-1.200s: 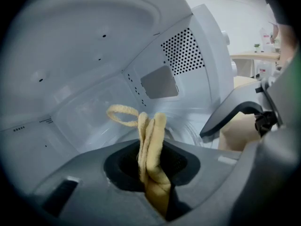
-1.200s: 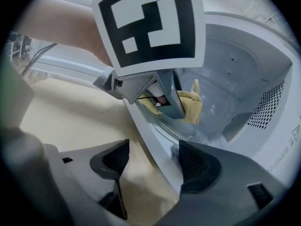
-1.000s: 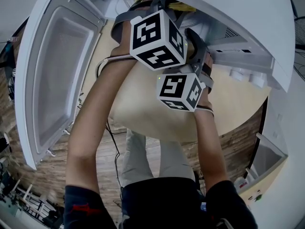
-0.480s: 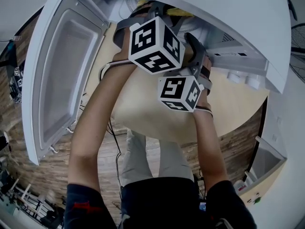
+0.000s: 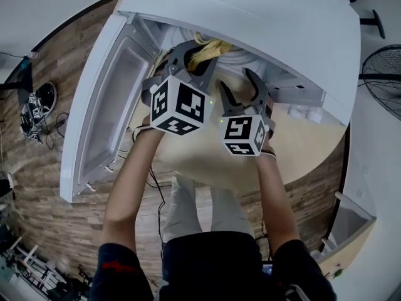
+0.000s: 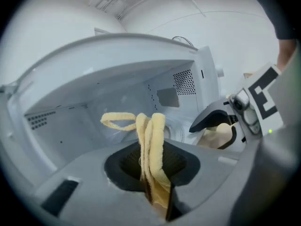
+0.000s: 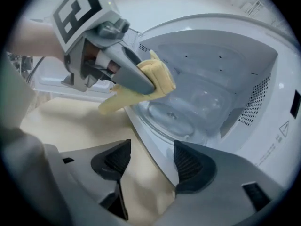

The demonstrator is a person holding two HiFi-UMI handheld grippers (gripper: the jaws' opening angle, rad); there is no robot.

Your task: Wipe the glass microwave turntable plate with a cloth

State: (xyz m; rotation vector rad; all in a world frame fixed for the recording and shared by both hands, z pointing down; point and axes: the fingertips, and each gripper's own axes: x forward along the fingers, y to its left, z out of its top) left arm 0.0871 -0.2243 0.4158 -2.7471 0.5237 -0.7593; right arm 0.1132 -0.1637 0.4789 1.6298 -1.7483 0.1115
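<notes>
A yellow cloth (image 6: 150,140) is pinched in my left gripper (image 6: 155,173), which is shut on it and held at the mouth of the open white microwave (image 5: 250,17). The cloth (image 7: 146,81) also shows in the right gripper view, hanging from the left gripper (image 7: 136,79) just in front of the cavity. The glass turntable plate (image 7: 176,119) lies inside on the microwave floor. My right gripper (image 7: 150,161) is open and holds nothing, low at the microwave's front sill. In the head view both grippers, left (image 5: 194,52) and right (image 5: 241,86), sit side by side before the opening.
The microwave door (image 5: 103,115) swings wide open to the left. The microwave stands on a pale round tabletop (image 5: 307,137). A fan (image 5: 382,74) stands at the right, and cables and gear (image 5: 37,105) lie on the wooden floor at the left.
Both grippers have drawn back from inside the microwave toward its front opening. The head view has shifted, showing more of the microwave top and floor.
</notes>
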